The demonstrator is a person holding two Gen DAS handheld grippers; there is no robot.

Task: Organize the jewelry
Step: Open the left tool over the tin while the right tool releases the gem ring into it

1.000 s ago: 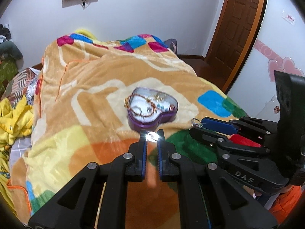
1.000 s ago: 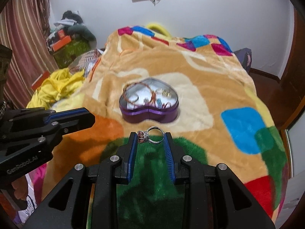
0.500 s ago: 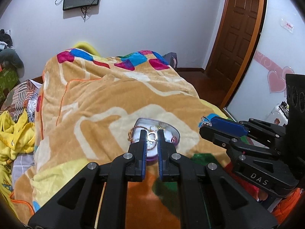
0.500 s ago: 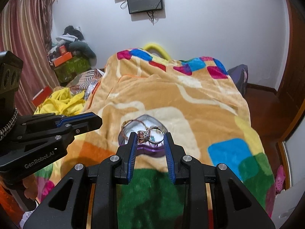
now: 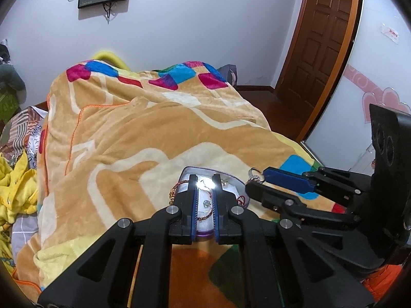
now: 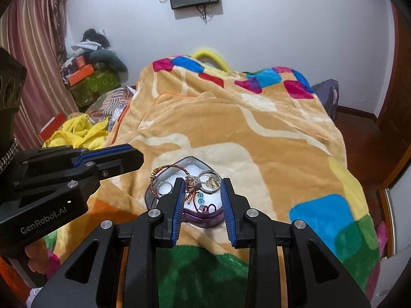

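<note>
My right gripper [image 6: 202, 182] holds a ring [image 6: 203, 182] over the purple heart tin [image 6: 203, 217] on the blanket [image 6: 231, 128]. Beads and a cord bracelet [image 6: 164, 170] lie inside. My left gripper [image 5: 204, 185] pinches something shiny.

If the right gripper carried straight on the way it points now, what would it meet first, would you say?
Probably the heart-shaped tin just ahead, below the right gripper, which holds a ring. Depth is unclear; it may pass over the rim into the jewelry inside.
</note>
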